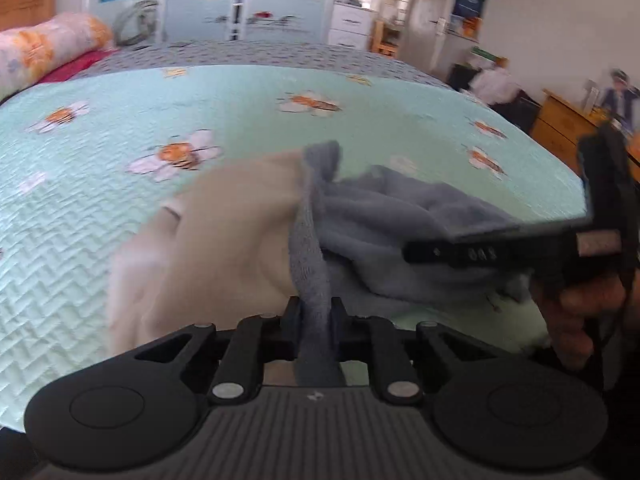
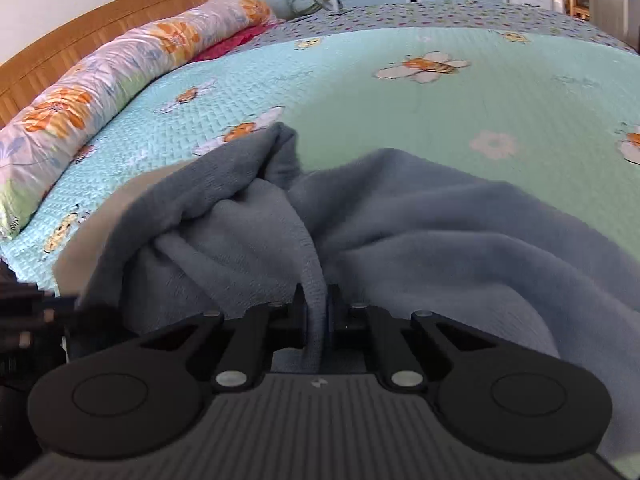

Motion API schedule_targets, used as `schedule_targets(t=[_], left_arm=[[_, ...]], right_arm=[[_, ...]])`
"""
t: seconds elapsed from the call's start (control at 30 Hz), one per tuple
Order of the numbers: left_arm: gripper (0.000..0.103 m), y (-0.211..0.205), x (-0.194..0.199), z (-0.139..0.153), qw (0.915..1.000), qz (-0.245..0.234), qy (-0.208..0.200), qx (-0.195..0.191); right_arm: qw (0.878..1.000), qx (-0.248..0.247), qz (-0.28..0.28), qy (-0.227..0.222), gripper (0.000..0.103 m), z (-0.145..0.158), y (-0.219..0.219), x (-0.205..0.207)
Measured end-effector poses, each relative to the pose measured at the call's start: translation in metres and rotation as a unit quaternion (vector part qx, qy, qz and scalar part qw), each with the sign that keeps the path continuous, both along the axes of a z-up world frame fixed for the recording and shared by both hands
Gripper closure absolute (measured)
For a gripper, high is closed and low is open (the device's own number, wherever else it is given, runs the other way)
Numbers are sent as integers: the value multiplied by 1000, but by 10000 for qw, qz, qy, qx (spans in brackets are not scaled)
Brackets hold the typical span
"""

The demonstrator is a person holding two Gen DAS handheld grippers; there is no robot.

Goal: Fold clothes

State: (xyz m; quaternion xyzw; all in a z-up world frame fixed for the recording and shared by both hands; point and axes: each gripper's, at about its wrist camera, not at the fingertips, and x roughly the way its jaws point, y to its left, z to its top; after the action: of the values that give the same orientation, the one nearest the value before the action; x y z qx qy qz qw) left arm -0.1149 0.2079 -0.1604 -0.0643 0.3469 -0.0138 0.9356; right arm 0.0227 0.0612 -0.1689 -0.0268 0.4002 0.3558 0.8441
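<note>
Left hand-held gripper (image 1: pixel 316 312): clamped on a bunched edge of the blue-grey cloth (image 1: pixel 400 220). Right hand-held gripper (image 2: pixel 317 316): clamped on another fold of the same cloth. Cloth: soft and crumpled, partly lifted, the rest lying on the bed (image 1: pixel 100 240) with the green bee cover. Beside it, blurry: a tan cloth (image 1: pixel 224 232), maybe its other side. Long flowery pillow (image 2: pixel 100 92) by the wooden headboard (image 2: pixel 100 16).

A bed (image 2: pixel 440 92) under a mint-green quilted cover printed with bees and flowers carries a rumpled blue-grey garment (image 2: pixel 420 232), a beige cloth (image 1: pixel 224 232) beside it and a long floral bolster (image 2: pixel 100 84) along the wooden headboard (image 2: pixel 80 28).
</note>
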Motion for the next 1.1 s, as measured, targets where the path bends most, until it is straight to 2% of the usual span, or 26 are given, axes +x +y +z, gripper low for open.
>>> schedule_targets(t=[0.03,0.1,0.17,0.2,0.27,0.33,0.4,0.5,0.57,0.6,0.63,0.7,0.73,0.8,0.9,0.97,1.03,1.1], left_arm=[[90,-10,-1,-4,9996,-288,-14,57],[90,-20,1,-11,9977,-664,33,-88],[89,-27,3,-18,9957,-910,98,-149],[89,-31,4,-21,9953,-956,137,-103],[89,-29,6,-26,9955,-918,175,-125],[89,-26,6,-29,9957,-880,175,-241],[89,-26,4,-29,9956,-886,140,-264],[89,-27,1,-29,9956,-894,122,-254],[89,-29,-1,-28,9955,-905,116,-259],[89,-29,-1,-29,9954,-908,126,-271],[89,-30,-2,-30,9956,-888,137,-267],[88,-28,-4,-30,9966,-782,93,-258],[87,-24,-5,-29,9968,-730,40,-321],[87,-16,-7,-28,9969,-629,-78,-475],[86,-8,-7,-29,9964,-522,-118,-662],[86,-9,-7,-33,9964,-529,12,-667],[85,-12,-7,-34,9964,-564,101,-631],[85,-14,-12,-27,9962,-643,9,-593]], right_arm=[[10000,2,-77,61,96,0,-12,-1],[9996,6,-231,183,96,-1,-35,-3],[9981,162,-219,546,91,1,-53,-6],[9973,285,-327,593,82,7,-61,-9],[9961,680,-398,387,71,29,-70,-15],[9924,1163,-342,227,45,54,-66,-13],[9884,1466,-158,366,27,68,-48,0],[9838,1466,-174,1014,28,58,-3,38],[9751,1429,-337,1660,32,33,25,63],[9684,1405,-484,2005,39,18,37,74],[9602,1379,-631,2346,56,3,50,86],[9606,1297,-748,2343,80,-2,60,89],[9653,1491,-625,2051,80,11,60,83],[9673,2203,149,1252,81,47,54,53],[9534,2719,1246,409,81,81,38,10],[9529,2618,1476,402,80,72,28,2],[9710,2061,1056,588,80,41,18,6],[9818,1609,583,822,80,11,3,10]])
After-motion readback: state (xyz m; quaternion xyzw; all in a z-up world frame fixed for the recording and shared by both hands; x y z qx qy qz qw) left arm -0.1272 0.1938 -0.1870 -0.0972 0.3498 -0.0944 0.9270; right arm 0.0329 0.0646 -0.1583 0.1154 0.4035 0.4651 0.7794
